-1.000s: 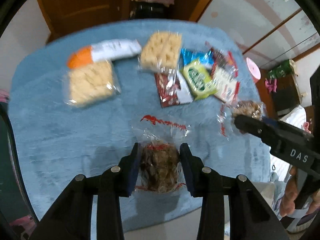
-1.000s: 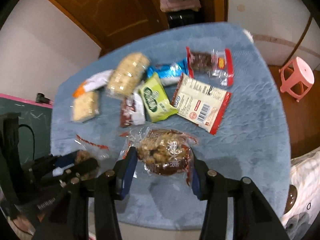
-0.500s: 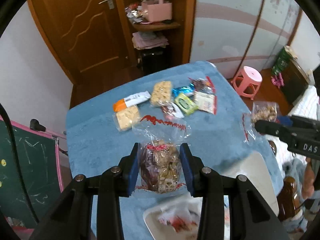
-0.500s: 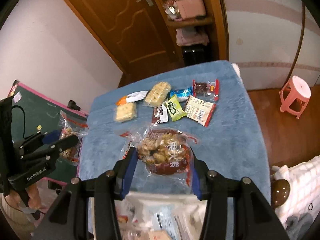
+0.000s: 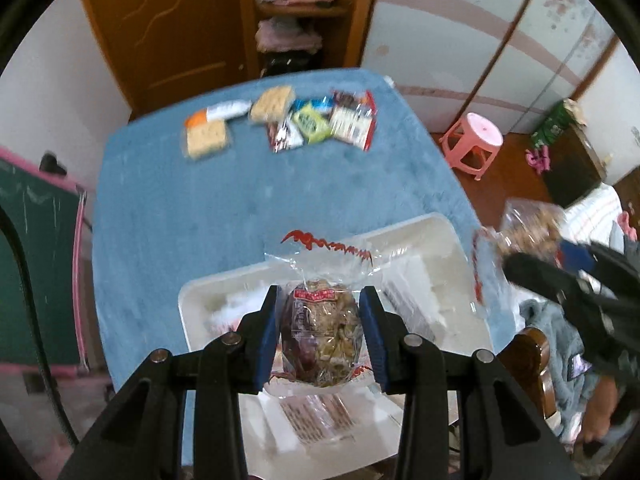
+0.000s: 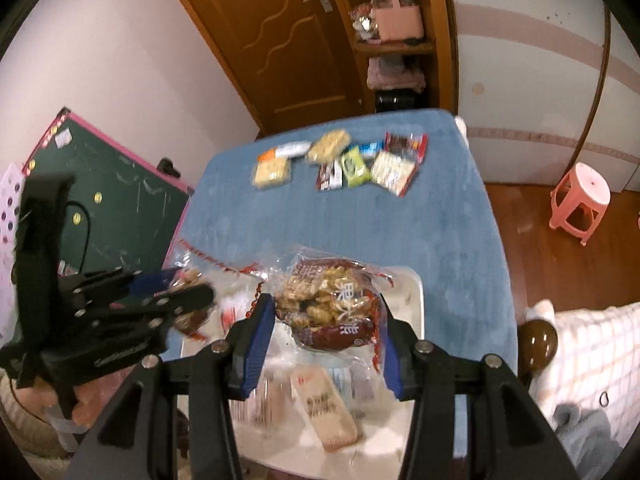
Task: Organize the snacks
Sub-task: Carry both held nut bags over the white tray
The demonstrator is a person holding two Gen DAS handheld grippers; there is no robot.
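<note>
- The left gripper [image 5: 320, 334] is closed on a clear nut-brittle packet [image 5: 320, 344]; its blue pads [image 5: 267, 340] press both sides of the bulging middle, and the crimped red-edged top of the wrapper fans out loose beyond the fingertips.
- The right gripper [image 6: 326, 340] stands wider, yet its pads [image 6: 256, 350] are also pressed on a second, broader nut packet [image 6: 332, 306] with a dark red band, clamped across its width.
- Both packets look light, with a crinkly, slippery film over a hard, lumpy and probably brittle filling. I judge the filled middle to be the sound place to hold; the empty film ends would slide or tear, and too hard a squeeze could crack the pieces.
- Directly below the fingers of both grippers lies a white tray [image 5: 436, 236], with flat wrapped snacks [image 6: 324, 408] already in it.
- The tray rests on a blue plush table cover [image 5: 248, 208], a soft surface that should keep wrappers from sliding.
- Well beyond the fingertips, at the far end of the cover, a row of loose snacks [image 5: 280, 122] remains unsorted: cracker packs, a green sachet and red-trimmed bags.
- Further out are a wooden door [image 6: 280, 36], a shelf alcove, a green chalkboard [image 6: 116, 196] on one side and a pink stool [image 5: 474, 142] on the wooden floor on the other.
</note>
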